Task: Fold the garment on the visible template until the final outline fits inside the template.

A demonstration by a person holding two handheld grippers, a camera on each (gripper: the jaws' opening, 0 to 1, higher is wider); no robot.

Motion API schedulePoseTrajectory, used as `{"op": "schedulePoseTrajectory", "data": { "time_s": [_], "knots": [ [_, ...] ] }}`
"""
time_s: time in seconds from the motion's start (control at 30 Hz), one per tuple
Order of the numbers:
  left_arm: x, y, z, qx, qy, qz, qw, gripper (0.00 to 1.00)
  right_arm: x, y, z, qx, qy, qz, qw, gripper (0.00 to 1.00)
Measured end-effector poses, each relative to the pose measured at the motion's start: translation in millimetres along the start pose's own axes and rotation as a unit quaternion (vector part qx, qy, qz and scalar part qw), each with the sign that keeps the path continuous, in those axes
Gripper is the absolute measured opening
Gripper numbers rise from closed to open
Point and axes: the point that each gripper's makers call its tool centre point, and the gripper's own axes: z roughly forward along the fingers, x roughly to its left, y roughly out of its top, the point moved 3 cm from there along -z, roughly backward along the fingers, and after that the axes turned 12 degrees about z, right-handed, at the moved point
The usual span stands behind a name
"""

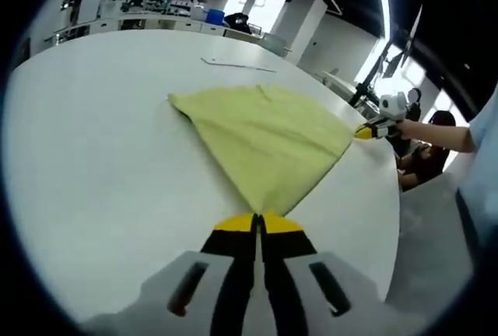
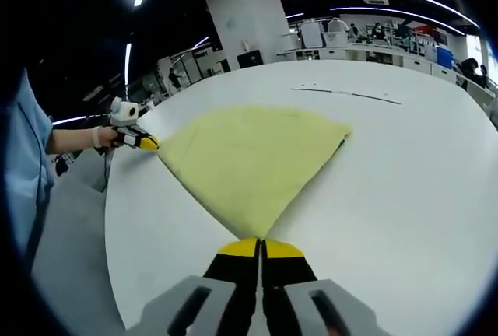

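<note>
- Left hand-held gripper point(image 1: 260, 223): nearest the lens in the left gripper view, its yellow-tipped jaws are pressed together on one corner of the yellow garment point(image 1: 264, 138), so that the cloth fans away from the pinch.
- Right hand-held gripper point(image 2: 261, 249): nearest the lens in the right gripper view, its jaws are likewise clamped on the opposite corner; a pinch at each end appears meant to keep the edge between them taut and lift it as one line for folding.
- Yellow garment: it lies spread on the white counter point(image 1: 93, 165), broad in the middle and narrowing to each held corner; one side runs close to the counter's edge, the free corner points toward the counter's middle.
- Template: a thin dark line point(image 2: 346, 93) shows on the counter beyond the garment, probably part of the template outline; its full shape cannot be told.
- Far field: a person's forearm point(image 2: 71, 140) reaches to the opposite gripper, with office furniture behind.
</note>
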Motion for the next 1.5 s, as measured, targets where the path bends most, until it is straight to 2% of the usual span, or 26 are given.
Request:
{"op": "schedulePoseTrajectory", "data": {
  "time_s": [0.33, 0.73, 1.03, 1.2, 1.5],
  "knots": [
    [-12.3, -17.9, -15.0, 0.007, -0.002, -0.011, 0.9999, 0.0, 17.6, -22.0, -9.2, 0.0, 0.025, 0.03, 0.9992, 0.0],
    [-28.6, -33.2, -28.3, 0.01, -0.006, -0.027, 0.9996, 0.0, 30.8, -48.9, -14.3, 0.013, 0.034, 0.055, 0.9978, 0.0],
    [-35.6, -38.5, -29.6, 0.007, -0.006, -0.039, 0.9992, 0.0, 31.4, -49.7, -17.9, 0.007, 0.037, 0.059, 0.9976, 0.0],
    [-34.8, -39.7, -27.8, 0.008, 0.004, -0.026, 0.9996, 0.0, 31.4, -50.0, -18.8, 0.01, 0.038, 0.059, 0.9975, 0.0],
    [-37.5, -38.8, -28.0, -0.002, 0.003, -0.033, 0.9994, 0.0, 33.9, -51.0, -17.8, 0.013, 0.041, 0.067, 0.9969, 0.0]
  ]
}}
